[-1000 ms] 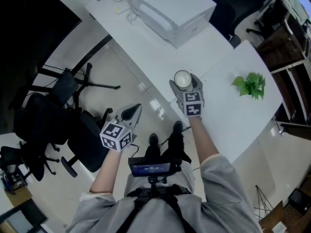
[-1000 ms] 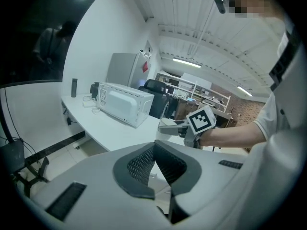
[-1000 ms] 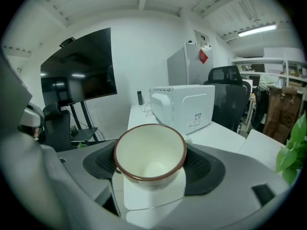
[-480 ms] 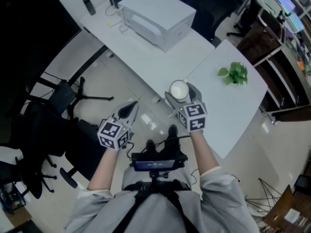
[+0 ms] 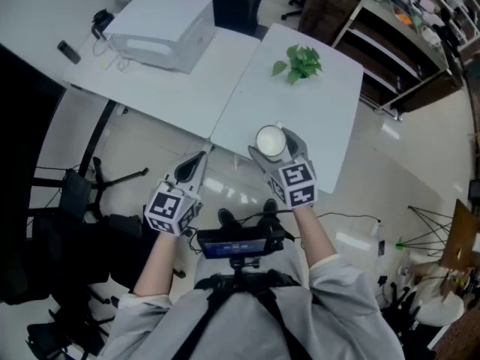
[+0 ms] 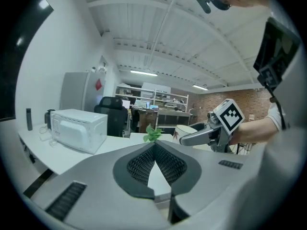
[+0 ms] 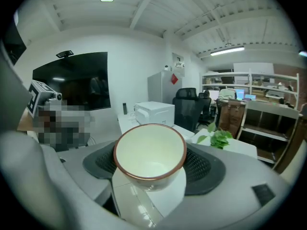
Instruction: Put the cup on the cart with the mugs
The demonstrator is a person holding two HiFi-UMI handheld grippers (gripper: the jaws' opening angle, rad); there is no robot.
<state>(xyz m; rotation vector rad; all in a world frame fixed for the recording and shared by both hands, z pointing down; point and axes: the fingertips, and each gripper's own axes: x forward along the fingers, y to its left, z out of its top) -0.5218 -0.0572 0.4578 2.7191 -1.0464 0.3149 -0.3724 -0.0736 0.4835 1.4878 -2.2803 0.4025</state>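
Observation:
A white cup with a brown rim sits upright between the jaws of my right gripper, which is shut on it and held in the air over the near edge of a white table. In the right gripper view the cup fills the gap between the dark pads, and its inside is empty. My left gripper hangs beside it over the floor, shut with nothing in it; its pads meet at the tip. From the left gripper view the cup shows at the right. No cart with mugs is in sight.
A white microwave stands on the left table, and a small green plant on the right one. Black office chairs crowd the floor at left. Dark shelving runs along the upper right.
The whole view has swung round, so the tables now lie higher and turned in the picture. Both grippers have risen and moved together. The cup stays in the right gripper.

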